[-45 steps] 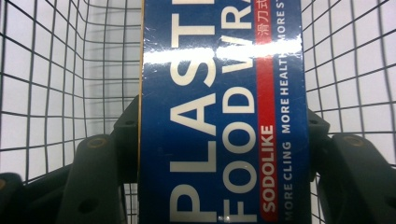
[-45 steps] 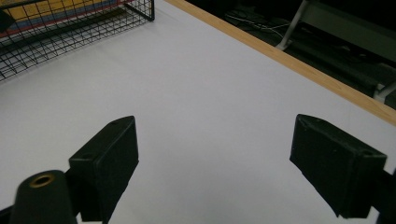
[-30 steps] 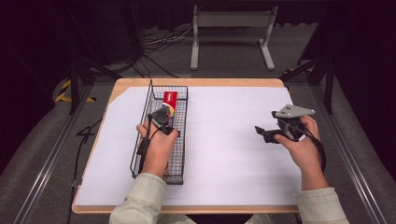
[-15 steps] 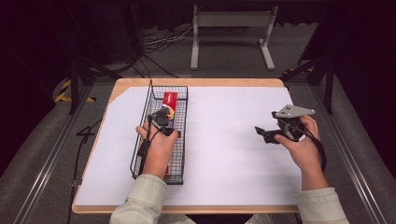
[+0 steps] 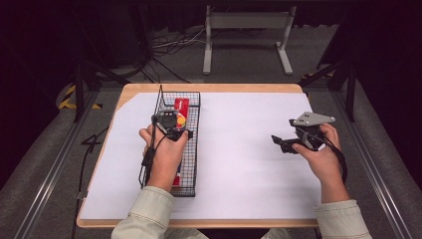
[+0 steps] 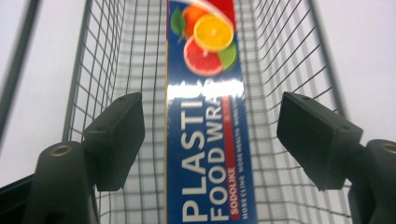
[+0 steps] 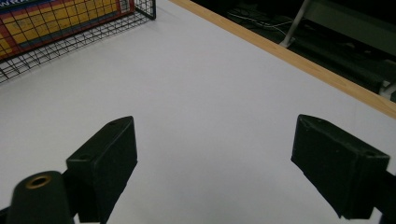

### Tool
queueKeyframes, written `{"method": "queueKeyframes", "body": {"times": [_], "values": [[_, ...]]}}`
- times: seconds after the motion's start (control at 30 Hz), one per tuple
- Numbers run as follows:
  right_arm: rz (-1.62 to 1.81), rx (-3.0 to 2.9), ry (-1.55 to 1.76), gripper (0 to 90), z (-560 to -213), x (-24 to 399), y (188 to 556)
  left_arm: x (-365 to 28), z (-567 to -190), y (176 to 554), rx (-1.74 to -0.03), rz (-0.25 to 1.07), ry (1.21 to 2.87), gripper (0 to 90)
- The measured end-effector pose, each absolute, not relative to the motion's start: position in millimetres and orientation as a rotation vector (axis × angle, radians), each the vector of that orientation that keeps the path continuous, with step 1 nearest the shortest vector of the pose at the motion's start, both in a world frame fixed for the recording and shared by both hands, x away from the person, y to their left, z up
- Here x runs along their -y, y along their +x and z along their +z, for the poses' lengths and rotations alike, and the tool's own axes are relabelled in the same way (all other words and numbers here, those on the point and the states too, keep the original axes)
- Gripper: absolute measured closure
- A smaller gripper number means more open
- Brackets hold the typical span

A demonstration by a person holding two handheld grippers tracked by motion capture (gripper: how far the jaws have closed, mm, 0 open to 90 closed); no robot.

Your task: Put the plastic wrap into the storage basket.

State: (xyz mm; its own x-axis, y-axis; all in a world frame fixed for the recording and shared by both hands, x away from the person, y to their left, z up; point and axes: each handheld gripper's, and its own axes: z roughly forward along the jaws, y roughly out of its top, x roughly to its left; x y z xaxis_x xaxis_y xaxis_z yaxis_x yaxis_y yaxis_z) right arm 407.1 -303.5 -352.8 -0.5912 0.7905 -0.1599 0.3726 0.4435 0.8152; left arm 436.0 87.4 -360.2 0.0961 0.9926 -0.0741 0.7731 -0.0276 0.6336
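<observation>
The left gripper (image 6: 210,140), jaws wide, straddles the long blue cardboard plastic-wrap box (image 6: 208,154) lying lengthwise in the black wire basket (image 5: 191,149) near the table's left edge (probably light, stiff, glossy-slick, best pinched across its narrow sides), while the right gripper (image 7: 229,172) hovers wide and empty.

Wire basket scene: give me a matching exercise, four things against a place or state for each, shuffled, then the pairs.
Things:
1. plastic food wrap box
2. left hand-held gripper
3. right hand-held gripper
4. wire basket

Places or states:
A. open above bare white table cover
B. on the left part of the table, long side running away from the person
C. lying lengthwise inside the basket
D. open, one jaw each side of the box, not touching it

Pairs: 1-C, 2-D, 3-A, 4-B
</observation>
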Motion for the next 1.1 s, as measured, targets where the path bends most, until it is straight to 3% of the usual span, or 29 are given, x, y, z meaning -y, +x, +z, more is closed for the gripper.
{"method": "queueKeyframes", "body": {"times": [0.43, 0.63, 1.1], "values": [[1.029, -2.169, 0.986, 14.4, -355.6, 306.6, 408.1, -95.8, -338.5, 424.1, -1.625, 0.552, 1.848, 25.0], [1.025, -2.169, 0.994, 14.4, -357.1, 307.9, 408.5, -101.2, -329.6, 423.7, -1.536, 0.568, 1.955, 24.7], [1.016, -2.164, 1.017, 14.4, -359.2, 314.2, 408.2, -147.1, -303.7, 432.9, -1.487, 0.497, 2.044, 24.2]]}}
